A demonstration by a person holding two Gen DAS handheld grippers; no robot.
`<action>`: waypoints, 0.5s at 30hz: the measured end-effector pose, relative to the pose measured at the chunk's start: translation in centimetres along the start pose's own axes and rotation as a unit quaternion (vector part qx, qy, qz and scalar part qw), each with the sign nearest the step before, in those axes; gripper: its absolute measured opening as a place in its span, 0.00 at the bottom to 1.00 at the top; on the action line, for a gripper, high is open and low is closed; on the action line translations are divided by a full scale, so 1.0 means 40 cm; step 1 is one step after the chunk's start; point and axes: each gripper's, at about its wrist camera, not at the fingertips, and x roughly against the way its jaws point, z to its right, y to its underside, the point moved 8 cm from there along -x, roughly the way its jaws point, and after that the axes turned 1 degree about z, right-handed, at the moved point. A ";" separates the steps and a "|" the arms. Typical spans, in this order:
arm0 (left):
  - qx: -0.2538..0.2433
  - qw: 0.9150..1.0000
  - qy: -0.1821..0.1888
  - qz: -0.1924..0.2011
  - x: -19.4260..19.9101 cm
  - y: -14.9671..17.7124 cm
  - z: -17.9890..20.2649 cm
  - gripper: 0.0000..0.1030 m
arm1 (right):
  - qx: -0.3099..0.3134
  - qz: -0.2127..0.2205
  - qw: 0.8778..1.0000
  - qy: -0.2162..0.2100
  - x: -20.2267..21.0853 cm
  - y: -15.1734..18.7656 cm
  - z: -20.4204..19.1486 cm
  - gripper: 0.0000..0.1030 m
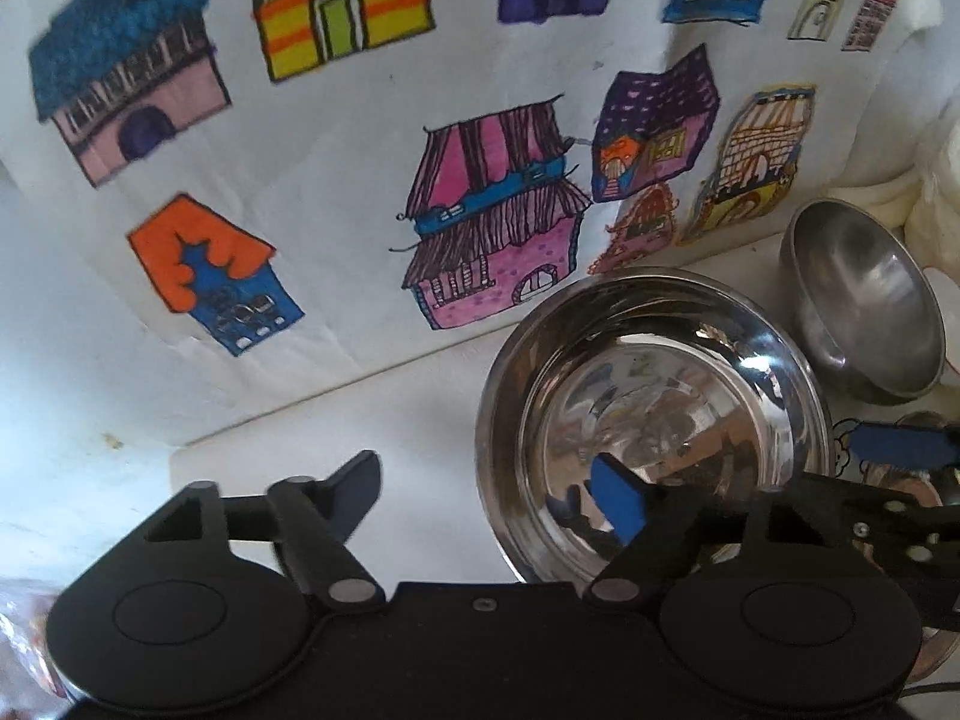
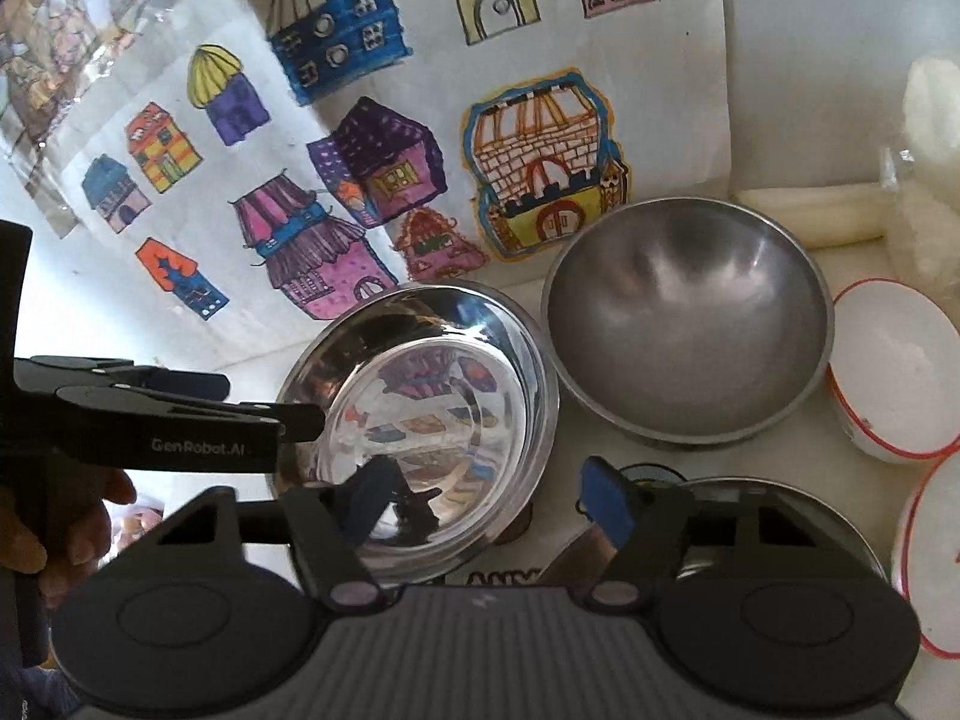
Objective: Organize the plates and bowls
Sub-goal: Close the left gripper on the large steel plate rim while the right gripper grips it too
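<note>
The left gripper (image 1: 486, 498) and the right gripper (image 2: 474, 501) are both hanging over the shiny, mirror-polished steel bowl (image 2: 420, 438), which is sitting on the white surface (image 1: 372, 420) in front of a paper backdrop of coloured house drawings (image 1: 336, 120). The jaws of each are standing partly apart, holding nothing. Each gripper is straddling one side of the rim, one finger inside the bowl and one outside, but I cannot tell whether any pad is touching metal.

The risk, as I judge it, is that thin, slick steel is slipping or tipping if the two sides are not pinched evenly. The dull grey steel bowl (image 2: 690, 324) is standing just beside it, and the white red-rimmed bowl (image 2: 894, 372) beyond, so a skidding bowl is likely knocking into them. The right gripper's outer finger (image 2: 606, 504) is also sitting close above a flat steel plate (image 2: 780, 504), which it may catch.
</note>
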 end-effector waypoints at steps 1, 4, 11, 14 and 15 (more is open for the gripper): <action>0.005 1.000 0.004 -0.004 -0.004 0.000 0.000 0.67 | -0.003 -0.005 1.000 0.002 -0.007 -0.001 0.003 0.62; 0.008 1.000 0.013 -0.014 -0.015 0.004 0.002 0.59 | -0.016 -0.015 1.000 0.010 -0.024 0.001 0.011 0.57; 0.011 0.999 0.028 -0.035 -0.039 0.021 0.009 0.29 | -0.026 -0.032 0.999 0.018 -0.049 0.012 0.015 0.34; 0.012 0.999 0.030 -0.035 -0.044 0.024 0.011 0.22 | -0.033 -0.037 0.999 0.017 -0.051 0.018 0.016 0.29; 0.012 0.999 0.030 -0.033 -0.046 0.023 0.011 0.21 | -0.035 -0.039 0.998 0.018 -0.052 0.020 0.017 0.25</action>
